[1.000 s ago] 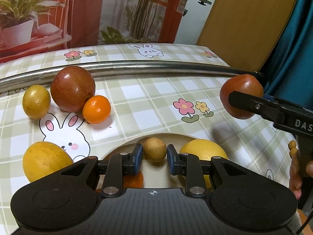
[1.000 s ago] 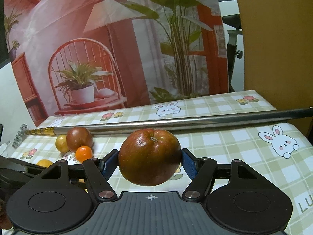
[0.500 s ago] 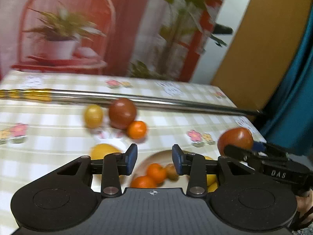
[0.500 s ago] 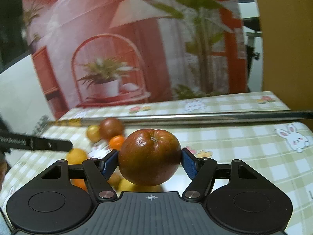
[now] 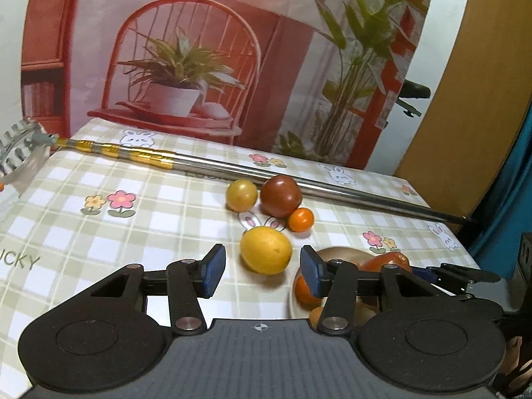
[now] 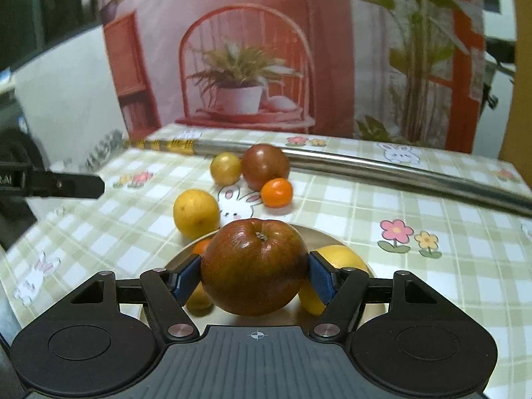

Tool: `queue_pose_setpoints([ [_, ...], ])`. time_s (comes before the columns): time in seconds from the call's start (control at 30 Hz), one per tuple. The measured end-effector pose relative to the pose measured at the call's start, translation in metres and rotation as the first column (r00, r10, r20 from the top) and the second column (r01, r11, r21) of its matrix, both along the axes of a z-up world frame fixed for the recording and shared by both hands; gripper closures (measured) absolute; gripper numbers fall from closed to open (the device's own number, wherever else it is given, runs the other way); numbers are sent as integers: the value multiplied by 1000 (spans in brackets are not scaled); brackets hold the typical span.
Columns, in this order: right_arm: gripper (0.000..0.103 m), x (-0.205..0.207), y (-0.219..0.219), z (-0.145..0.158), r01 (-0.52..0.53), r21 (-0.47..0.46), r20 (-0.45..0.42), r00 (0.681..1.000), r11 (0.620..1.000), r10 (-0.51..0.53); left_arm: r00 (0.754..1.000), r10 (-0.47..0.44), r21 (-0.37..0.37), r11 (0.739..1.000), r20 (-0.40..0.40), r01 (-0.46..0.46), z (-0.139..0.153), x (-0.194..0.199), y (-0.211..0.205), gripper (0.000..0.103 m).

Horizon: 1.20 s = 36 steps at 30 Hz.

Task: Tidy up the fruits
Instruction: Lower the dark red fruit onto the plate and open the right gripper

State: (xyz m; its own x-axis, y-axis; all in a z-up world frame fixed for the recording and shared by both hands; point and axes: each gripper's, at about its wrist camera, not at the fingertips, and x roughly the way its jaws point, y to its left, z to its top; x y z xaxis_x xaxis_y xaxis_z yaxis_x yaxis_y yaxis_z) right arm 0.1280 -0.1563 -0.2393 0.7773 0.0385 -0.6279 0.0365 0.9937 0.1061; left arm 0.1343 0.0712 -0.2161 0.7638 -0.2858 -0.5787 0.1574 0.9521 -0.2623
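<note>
1. The left gripper (image 5: 262,267) is hovering over the table (image 5: 99,232) with its blue-padded jaws spread wide and nothing between them; seen through the gap, a lemon (image 5: 266,250) is lying on the checked cloth just beyond the fingertips.
2. In the right wrist view, one finger of that gripper is reaching in level from the left edge, well above the cloth and apart from the fruit.
3. Behind the lemon, three fruits are sitting in a tight cluster — a plum (image 5: 241,195) on the left, a dark apple (image 5: 281,195) in the middle and a tangerine (image 5: 301,219) at the apple's right front, touching or nearly touching it.
4. A metal pole (image 5: 232,169) is lying across the table just behind the cluster, its gold-banded end pointing left.
5. The bowl (image 6: 319,232) is sitting to the right of the lemon, just beside it, and is holding a large yellow fruit (image 6: 339,256) on the right and small orange fruits (image 6: 202,246) on the left.
6. The right gripper (image 6: 254,277) is clamping a red apple (image 6: 254,266) between its pads, stem end up — the apple is hanging over the bowl, and I cannot tell whether it is touching the fruit beneath.
7. From the left wrist view, this gripper is coming in level from the right, its fingers over the bowl.
</note>
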Motion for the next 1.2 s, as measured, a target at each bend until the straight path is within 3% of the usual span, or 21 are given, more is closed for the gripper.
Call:
queue_pose_setpoints([
  [0.5, 38, 27, 12, -19, -11, -70, -115, 993, 998, 2, 999, 52, -56, 997, 10, -51, -7, -10, 18, 51],
  [1.2, 39, 25, 14, -18, -20, -97, -74, 997, 995, 13, 998, 45, -61, 997, -33, -47, -15, -5, 16, 51],
])
